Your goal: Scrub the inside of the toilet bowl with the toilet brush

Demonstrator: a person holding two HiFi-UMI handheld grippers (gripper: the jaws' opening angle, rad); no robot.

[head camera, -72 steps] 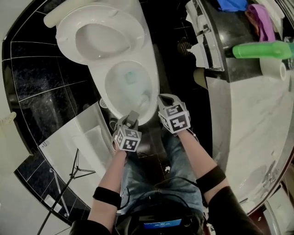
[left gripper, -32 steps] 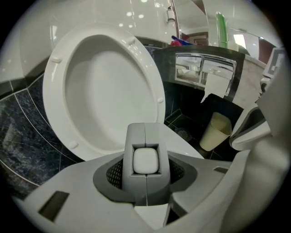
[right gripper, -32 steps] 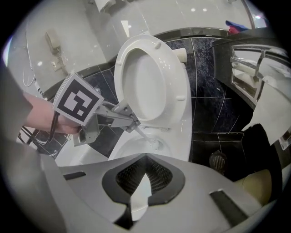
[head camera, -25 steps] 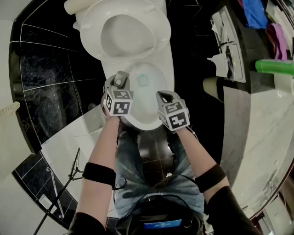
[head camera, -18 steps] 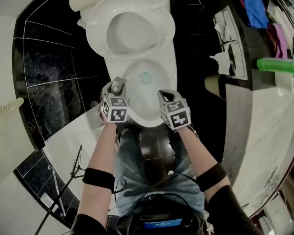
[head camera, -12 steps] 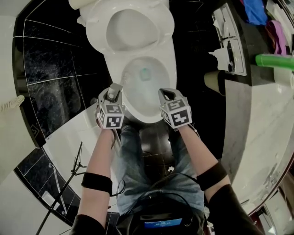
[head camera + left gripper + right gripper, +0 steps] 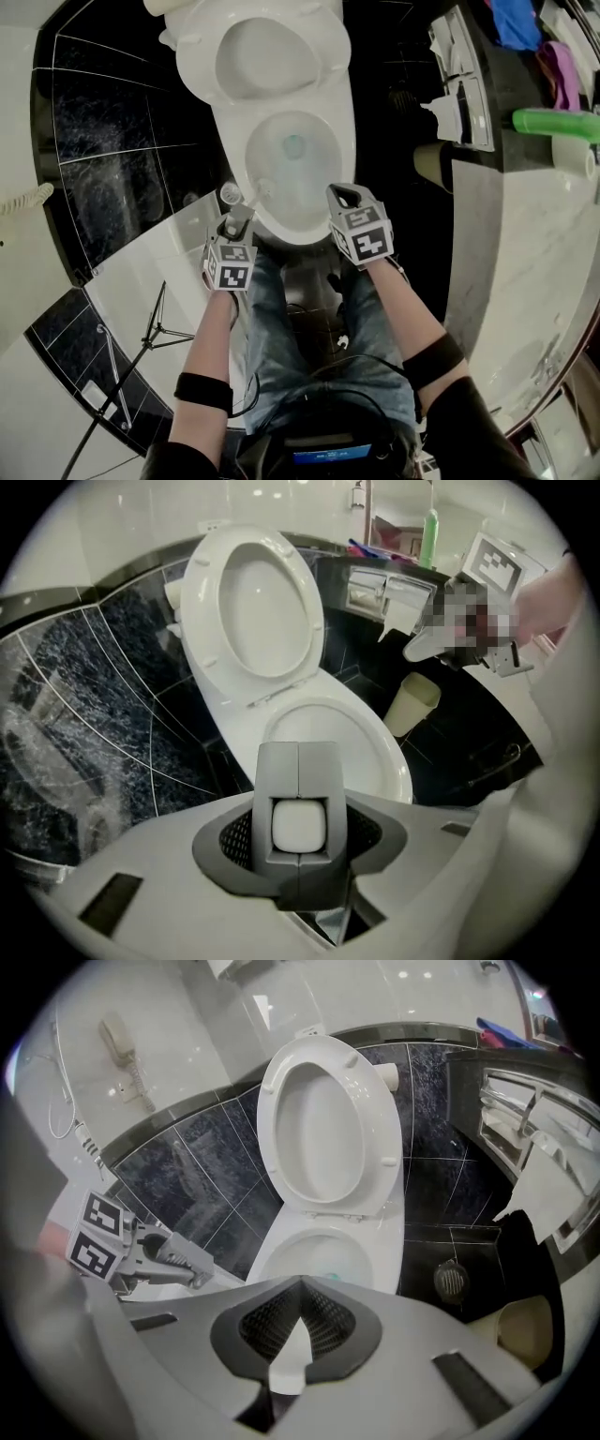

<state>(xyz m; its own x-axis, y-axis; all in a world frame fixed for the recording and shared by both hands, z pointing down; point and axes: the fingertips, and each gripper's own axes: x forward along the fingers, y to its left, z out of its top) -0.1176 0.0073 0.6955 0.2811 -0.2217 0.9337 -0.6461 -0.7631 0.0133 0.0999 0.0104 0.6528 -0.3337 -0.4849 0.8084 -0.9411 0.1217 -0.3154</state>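
The white toilet [image 7: 281,112] has its seat up, and a little water lies in the bowl [image 7: 292,169]. My left gripper [image 7: 236,223] hangs just off the bowl's front left rim. It is shut on the white handle of the toilet brush [image 7: 299,825], which shows only as a white patch between the grey fingers; the brush head is hidden. A small round thing [image 7: 232,194] lies just ahead of that gripper's tip. My right gripper [image 7: 343,196] is over the front right rim, jaws together and empty. In the right gripper view the bowl [image 7: 319,1252] lies straight ahead.
A beige bin [image 7: 432,160] stands right of the toilet below a paper dispenser [image 7: 459,89]. The marble counter [image 7: 525,244] carries a green bottle [image 7: 553,122]. A floor drain [image 7: 452,1281] sits by the bin. A thin tripod [image 7: 155,352] stands at the left.
My left gripper has drawn back and to the left, from over the bowl's left rim to just outside its front left edge. The right gripper has hardly moved.
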